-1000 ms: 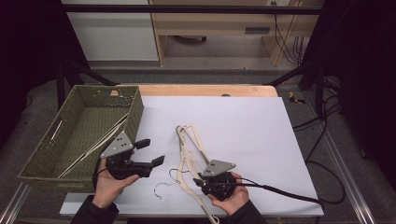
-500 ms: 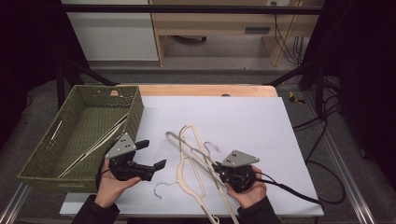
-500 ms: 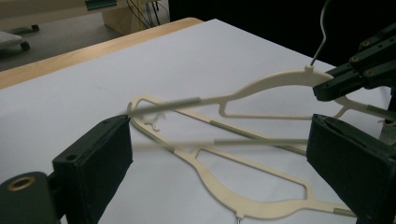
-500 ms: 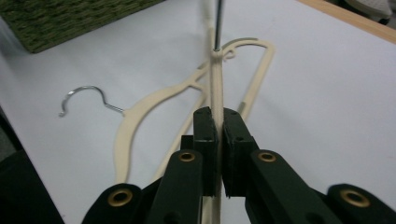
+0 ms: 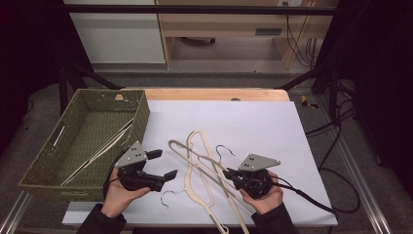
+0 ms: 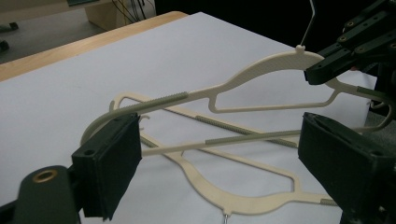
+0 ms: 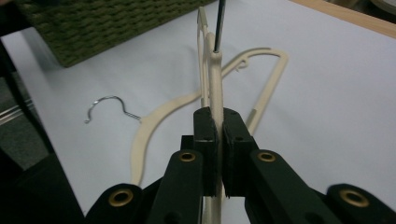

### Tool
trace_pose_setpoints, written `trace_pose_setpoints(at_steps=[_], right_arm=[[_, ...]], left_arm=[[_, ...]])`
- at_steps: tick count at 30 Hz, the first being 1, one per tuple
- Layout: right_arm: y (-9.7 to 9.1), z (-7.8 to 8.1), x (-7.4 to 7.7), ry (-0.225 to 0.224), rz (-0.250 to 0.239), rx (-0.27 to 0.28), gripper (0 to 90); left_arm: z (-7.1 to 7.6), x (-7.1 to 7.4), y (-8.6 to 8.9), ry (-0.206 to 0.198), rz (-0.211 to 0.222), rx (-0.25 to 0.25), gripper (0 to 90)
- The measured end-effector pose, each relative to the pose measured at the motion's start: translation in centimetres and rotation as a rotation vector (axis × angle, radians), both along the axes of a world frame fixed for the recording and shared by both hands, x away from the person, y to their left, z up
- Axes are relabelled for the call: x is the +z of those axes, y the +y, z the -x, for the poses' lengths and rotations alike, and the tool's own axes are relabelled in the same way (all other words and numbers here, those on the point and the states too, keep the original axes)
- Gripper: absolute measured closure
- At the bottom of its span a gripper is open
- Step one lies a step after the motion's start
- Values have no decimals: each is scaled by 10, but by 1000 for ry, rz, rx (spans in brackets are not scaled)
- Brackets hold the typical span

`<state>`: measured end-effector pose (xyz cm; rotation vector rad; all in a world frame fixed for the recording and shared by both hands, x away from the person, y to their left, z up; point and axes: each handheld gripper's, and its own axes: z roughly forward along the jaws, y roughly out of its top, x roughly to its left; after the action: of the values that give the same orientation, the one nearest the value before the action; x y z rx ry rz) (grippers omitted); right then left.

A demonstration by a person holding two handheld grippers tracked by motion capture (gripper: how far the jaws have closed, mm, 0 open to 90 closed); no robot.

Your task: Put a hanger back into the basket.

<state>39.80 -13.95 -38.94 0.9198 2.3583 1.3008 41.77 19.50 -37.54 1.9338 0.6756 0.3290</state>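
Observation:
Two cream plastic hangers with wire hooks are on the white table sheet. My right gripper is shut on the neck of one hanger, holding it tilted above the sheet; in the right gripper view the jaws clamp that hanger just below its hook. The other hanger lies flat beneath it, its hook pointing toward the front edge. My left gripper is open to the left of both hangers. In the left gripper view, its wide-apart pads frame the raised hanger and the flat hanger.
A green woven basket stands at the table's left with a few cream hangers inside. A bare wooden strip runs along the table's far edge. A black cable trails right from my right gripper.
My right gripper has moved to the right with the hanger in its jaws, pulling it off the flat hanger and raising it. My left gripper has barely shifted and stays open.

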Motion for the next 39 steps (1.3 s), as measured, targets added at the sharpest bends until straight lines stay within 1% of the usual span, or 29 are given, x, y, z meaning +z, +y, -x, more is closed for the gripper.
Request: trace_pose_setpoints(at_steps=[3, 4, 5, 10, 11, 12, 14, 15, 17, 18, 19, 20, 21, 23, 24, 25, 26, 28, 29, 32, 33, 34, 36, 38, 39], right_arm=[[2, 1, 1, 6, -29, 56, 867], [5, 2, 1, 13, -45, 85, 866], [5, 2, 1, 13, -45, 85, 866], [15, 6, 0, 24, -44, 149, 867], [19, 8, 1, 26, -52, 173, 866], [19, 8, 1, 26, -52, 173, 866], [21, 9, 1, 34, -67, 196, 866], [22, 10, 2, 36, -75, 219, 867], [23, 11, 2, 36, -73, 229, 867], [26, 12, 2, 36, -67, 248, 867], [28, 13, 2, 37, -63, 257, 866], [28, 13, 2, 37, -63, 257, 866], [29, 14, 1, 42, -64, 267, 867], [32, 14, 1, 46, -69, 284, 866], [33, 15, 1, 48, -65, 295, 866], [33, 15, 1, 48, -65, 295, 866], [33, 15, 1, 54, -67, 302, 866], [33, 15, 0, 55, -63, 306, 866], [34, 15, -1, 57, -58, 307, 866], [34, 14, -1, 57, -56, 312, 866], [34, 14, -2, 55, -55, 315, 864], [34, 14, -2, 55, -55, 315, 864], [34, 14, -2, 53, -52, 316, 858], [34, 13, -2, 42, -44, 300, 838], [33, 13, -2, 20, -34, 276, 811]], left_arm=[[1, -2, -5, 2, -23, -22, 132], [2, -3, -9, 7, -37, -40, 133], [2, -3, -9, 7, -37, -40, 138], [3, -7, -19, 16, -77, -76, 143], [4, -9, -23, 18, -86, -90, 158], [4, -9, -23, 18, -86, -90, 160], [5, -10, -26, 14, -105, -112, 170], [6, -11, -30, 9, -123, -132, 193], [7, -12, -32, 8, -129, -138, 205], [8, -13, -35, 2, -147, -149, 235], [8, -13, -35, 2, -147, -149, 252], [8, -14, -36, 3, -154, -158, 252], [8, -14, -38, 2, -160, -167, 274], [9, -16, -40, 7, -170, -182, 340], [10, -16, -41, 1, -179, -192, 418], [10, -16, -41, 1, -179, -192, 473], [10, -16, -41, 10, -183, -206, 473], [11, -16, -42, 15, -193, -215, 546], [11, -16, -41, 17, -200, -220, 608], [11, -16, -41, 14, -206, -223, 621], [12, -15, -41, 12, -229, -228, 636], [12, -15, -41, 12, -229, -228, 644], [13, -15, -42, -1, -250, -230, 655], [14, -14, -42, -7, -259, -235, 685], [16, -14, -43, -12, -266, -242, 717]])
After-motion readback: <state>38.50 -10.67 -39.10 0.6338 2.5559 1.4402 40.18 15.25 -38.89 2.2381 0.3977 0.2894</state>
